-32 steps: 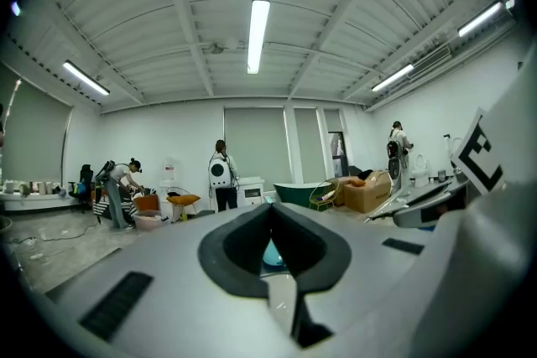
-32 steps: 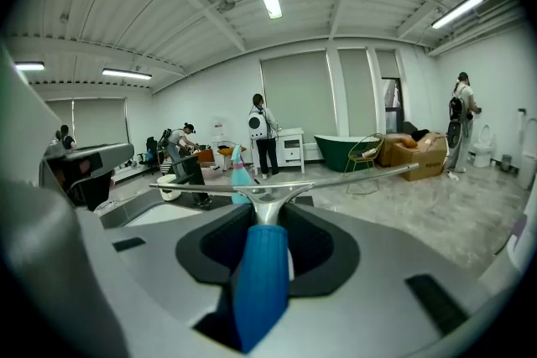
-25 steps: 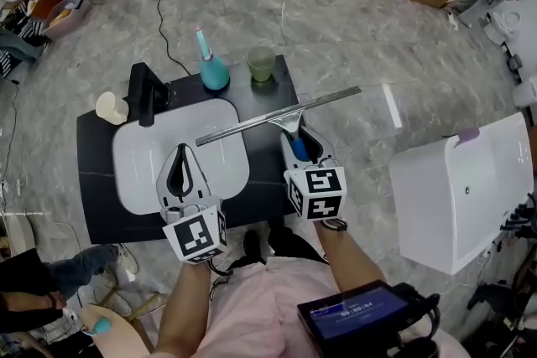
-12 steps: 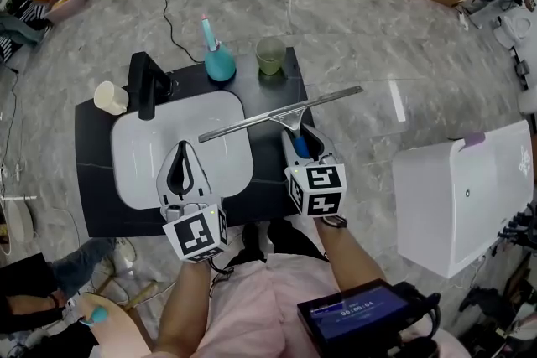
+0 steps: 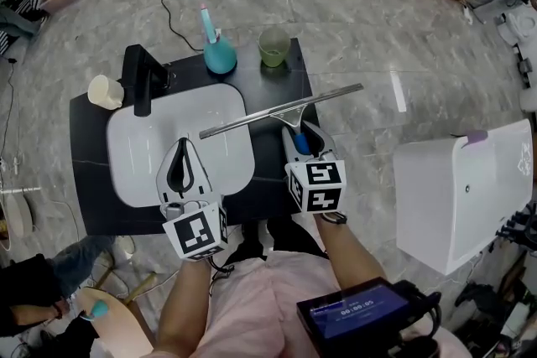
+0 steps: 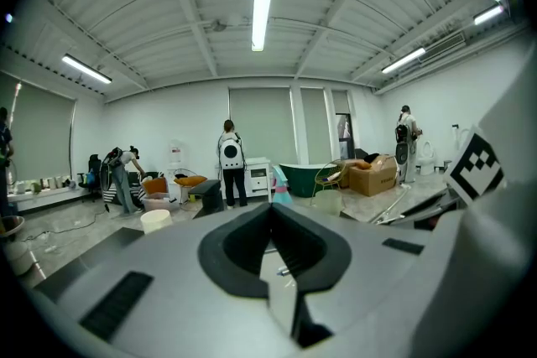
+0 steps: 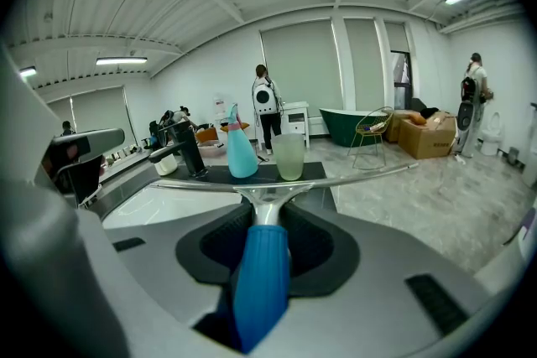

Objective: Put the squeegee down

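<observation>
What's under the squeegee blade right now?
The squeegee spans the white sink, black counter and, at its right end, floor. The strip right beneath it is covered.

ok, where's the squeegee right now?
Head view, centre-right: the blue-handled metal squeegee is clamped in the right tongs, its blade crossing the right edge of the white sink basin and the black counter, below the green cup.

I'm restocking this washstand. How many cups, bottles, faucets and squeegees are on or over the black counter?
Cups: 2, cream cup and green cup
Bottles: 1, teal bottle
Faucets: 1, black faucet
Squeegees: 1, squeegee
Total: 5
</observation>
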Tool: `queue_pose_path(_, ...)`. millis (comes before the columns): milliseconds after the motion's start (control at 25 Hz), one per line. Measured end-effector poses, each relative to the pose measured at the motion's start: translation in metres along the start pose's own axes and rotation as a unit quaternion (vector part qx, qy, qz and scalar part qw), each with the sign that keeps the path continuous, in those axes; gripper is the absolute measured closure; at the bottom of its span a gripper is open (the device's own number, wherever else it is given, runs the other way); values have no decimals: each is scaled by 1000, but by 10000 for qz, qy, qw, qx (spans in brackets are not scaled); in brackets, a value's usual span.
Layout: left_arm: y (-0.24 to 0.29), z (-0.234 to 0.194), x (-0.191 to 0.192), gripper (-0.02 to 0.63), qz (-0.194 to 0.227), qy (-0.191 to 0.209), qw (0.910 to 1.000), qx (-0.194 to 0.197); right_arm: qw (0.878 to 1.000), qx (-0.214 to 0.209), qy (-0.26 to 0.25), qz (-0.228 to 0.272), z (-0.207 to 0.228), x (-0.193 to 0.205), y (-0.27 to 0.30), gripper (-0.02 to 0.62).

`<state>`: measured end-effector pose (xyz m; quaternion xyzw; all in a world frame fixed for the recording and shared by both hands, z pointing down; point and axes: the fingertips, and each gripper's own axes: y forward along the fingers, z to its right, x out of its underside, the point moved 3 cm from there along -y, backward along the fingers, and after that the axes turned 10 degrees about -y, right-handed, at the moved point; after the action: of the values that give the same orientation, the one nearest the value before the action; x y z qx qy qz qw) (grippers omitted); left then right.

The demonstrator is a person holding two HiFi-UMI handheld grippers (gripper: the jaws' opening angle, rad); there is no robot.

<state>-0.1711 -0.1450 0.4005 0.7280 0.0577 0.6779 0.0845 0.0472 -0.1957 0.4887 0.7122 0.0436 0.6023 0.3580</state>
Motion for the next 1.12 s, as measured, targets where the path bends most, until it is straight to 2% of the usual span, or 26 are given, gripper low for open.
queue_pose_path(1120,25,-10,24,597,-311,-38,9995,-44,9985,-43,13,-551,1,29,34,471)
